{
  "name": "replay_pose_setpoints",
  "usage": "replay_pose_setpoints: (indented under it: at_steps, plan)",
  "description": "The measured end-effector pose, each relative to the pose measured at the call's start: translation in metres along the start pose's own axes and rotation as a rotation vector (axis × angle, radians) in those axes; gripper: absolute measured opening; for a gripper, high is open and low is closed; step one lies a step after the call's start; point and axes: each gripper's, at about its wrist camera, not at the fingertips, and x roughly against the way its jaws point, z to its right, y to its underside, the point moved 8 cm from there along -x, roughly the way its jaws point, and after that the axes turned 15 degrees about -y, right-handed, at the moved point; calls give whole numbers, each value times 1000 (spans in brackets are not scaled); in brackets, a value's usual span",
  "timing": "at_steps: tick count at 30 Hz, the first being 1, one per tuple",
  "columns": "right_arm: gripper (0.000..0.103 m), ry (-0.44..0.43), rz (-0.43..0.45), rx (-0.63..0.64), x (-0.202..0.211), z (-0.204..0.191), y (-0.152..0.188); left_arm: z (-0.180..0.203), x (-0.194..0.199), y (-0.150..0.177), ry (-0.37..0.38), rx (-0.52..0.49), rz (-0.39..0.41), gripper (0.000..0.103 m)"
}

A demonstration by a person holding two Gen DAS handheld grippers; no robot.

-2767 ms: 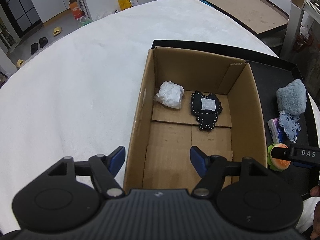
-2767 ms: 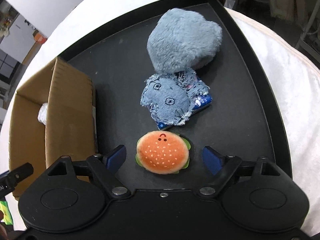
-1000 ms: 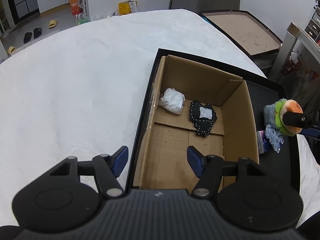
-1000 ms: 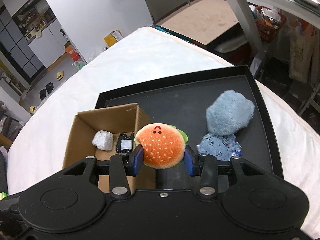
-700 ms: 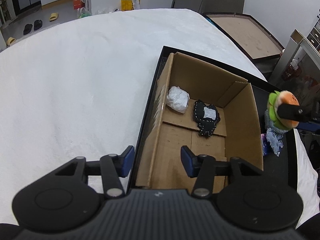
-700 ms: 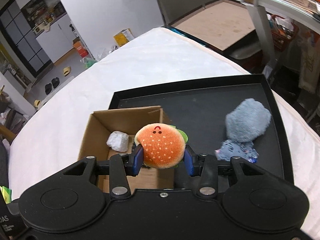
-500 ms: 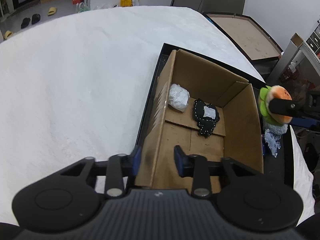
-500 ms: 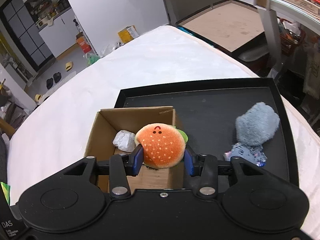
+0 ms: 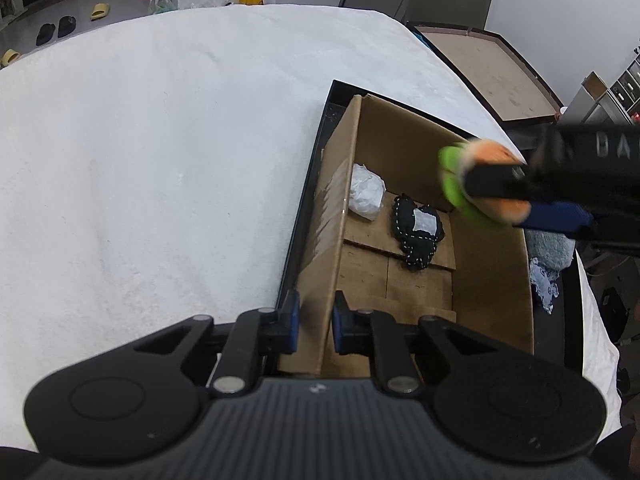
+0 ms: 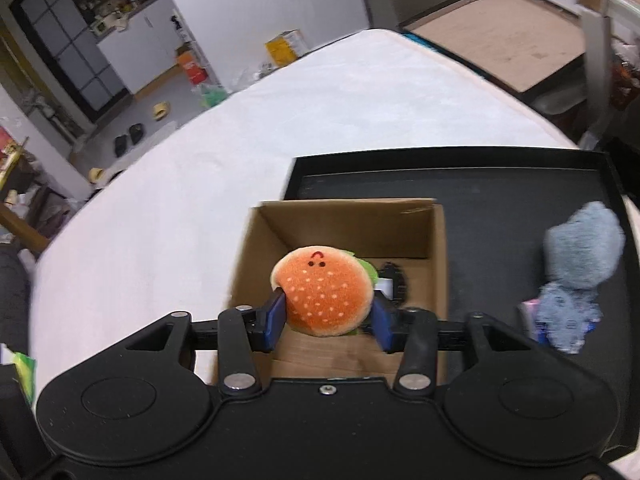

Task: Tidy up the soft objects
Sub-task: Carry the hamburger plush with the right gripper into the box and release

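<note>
An orange burger plush (image 10: pixel 322 292) sits between the blue pads of my right gripper (image 10: pixel 326 322). The jaws are opening, but both pads still touch it. It hangs over the open cardboard box (image 10: pixel 344 220). In the left wrist view the burger plush (image 9: pixel 480 184) is blurred above the box's far right corner. My left gripper (image 9: pixel 316 322) is shut on the box's (image 9: pixel 492 280) near left wall. Inside lie a white crumpled wad (image 9: pixel 366 198) and a black stitched pouch (image 9: pixel 418 228). A grey fluffy plush (image 10: pixel 582 254) and a denim plush (image 10: pixel 564 314) rest on the black tray (image 10: pixel 500 184).
The box stands at the left end of the black tray (image 9: pixel 304 200), on a white padded tabletop (image 9: pixel 160 160). A small blue-and-white packet is partly hidden under the denim plush. The tray's raised rim runs along the far and right sides.
My left gripper has closed onto the box's left wall. My right gripper has carried the burger plush left from over the tray to over the box, and its pads stand slightly wider.
</note>
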Motion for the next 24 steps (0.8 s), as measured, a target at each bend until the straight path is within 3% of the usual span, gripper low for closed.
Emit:
replay_pose_setpoints:
  at_steps: [2,15,21,24]
  plan:
    - [60,-32,-5,2,-4,-8,-2,0,0,0,1,-2,-1,15]
    - [63,31,9,-3,25,18,-4,5,0,-2,-21,-25,-8,16]
    - [69,64,23,-8,46,43,-4,10,4,-4,-45,-41,-19,22]
    - [71,77,24,-3,55,56,-1,11,10,-5,-62,-49,-9,36]
